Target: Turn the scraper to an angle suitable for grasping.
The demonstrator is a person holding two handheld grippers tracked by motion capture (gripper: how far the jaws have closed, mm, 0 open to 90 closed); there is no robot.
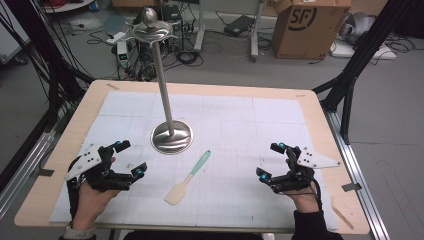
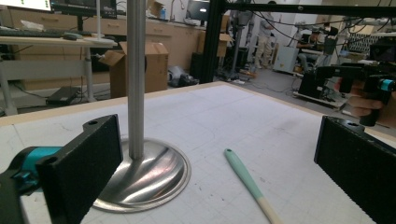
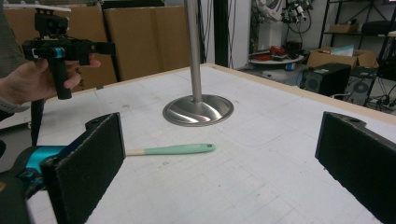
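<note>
A spatula (image 1: 188,178) with a mint-green handle and cream blade lies flat on the white mat, blade toward the front edge; its handle also shows in the left gripper view (image 2: 245,179) and the right gripper view (image 3: 175,149). A steel stand (image 1: 171,136) with a round base, tall pole and hooked top rises behind it. My left gripper (image 1: 131,158) is held open at the front left, nothing between its jaws. My right gripper (image 1: 270,161) is held open at the front right, also with nothing in it. Both hover a hand's width from the spatula.
The wooden table (image 1: 320,120) carries a white gridded mat (image 1: 250,125). Behind the table are a cardboard box (image 1: 310,27), cables and black frame legs (image 1: 350,85) on the floor. The stand's base (image 2: 144,177) sits close to my left gripper's left jaw.
</note>
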